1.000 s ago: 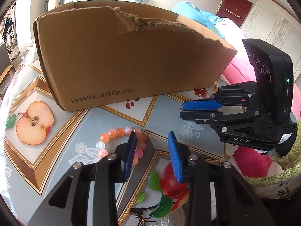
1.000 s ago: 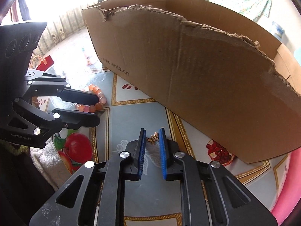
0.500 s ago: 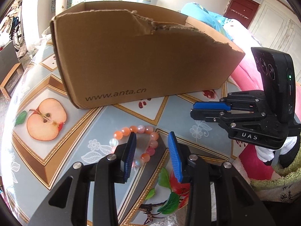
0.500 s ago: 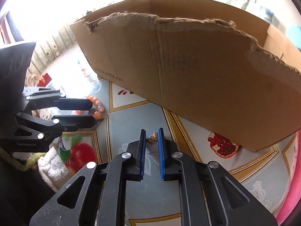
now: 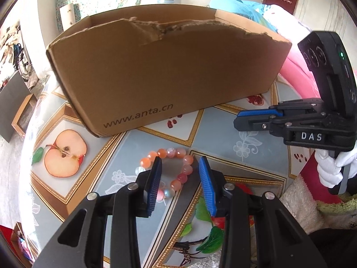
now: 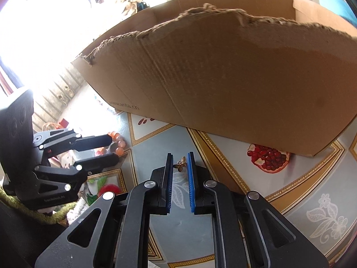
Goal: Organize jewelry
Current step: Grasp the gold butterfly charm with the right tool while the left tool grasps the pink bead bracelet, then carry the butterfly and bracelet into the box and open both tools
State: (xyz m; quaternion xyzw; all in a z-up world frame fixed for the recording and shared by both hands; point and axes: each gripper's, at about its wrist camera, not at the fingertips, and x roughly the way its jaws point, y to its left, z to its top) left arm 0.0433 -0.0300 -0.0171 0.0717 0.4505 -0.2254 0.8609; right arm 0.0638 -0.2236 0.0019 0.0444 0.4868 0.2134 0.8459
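One bead bracelet (image 5: 169,172) lay flat on the bench (image 5: 142,143), a closed ring of round, glossy beads in orange, pink and pale milky tones; as a loop it showed no long axis. The left hand-held gripper (image 5: 179,167) was held over it with its jaws spread apart, the two ribbed blue pads (image 5: 154,187) standing either side of the ring's right half, and nothing was grasped. In the right wrist view the same bracelet (image 6: 118,141) was partly hidden behind that left hand-held gripper (image 6: 110,148).

One small butterfly charm (image 6: 181,163), gold-coloured metal with spread wings, was seen between the tips of the right hand-held gripper (image 6: 180,159). Its pads were drawn close together, yet a narrow gap remained; whether the charm was pinched or merely lay on the bench beneath could not be told. Its axis ran obliquely, wings toward the upper right.

Behind both pieces stood one brown corrugated cardboard box (image 5: 165,78), its top edge torn ragged, its long side set across the view, with "www.anta.cn" printed low on the front. The bench surface was glossy, printed with fruit and gold-bordered panels.
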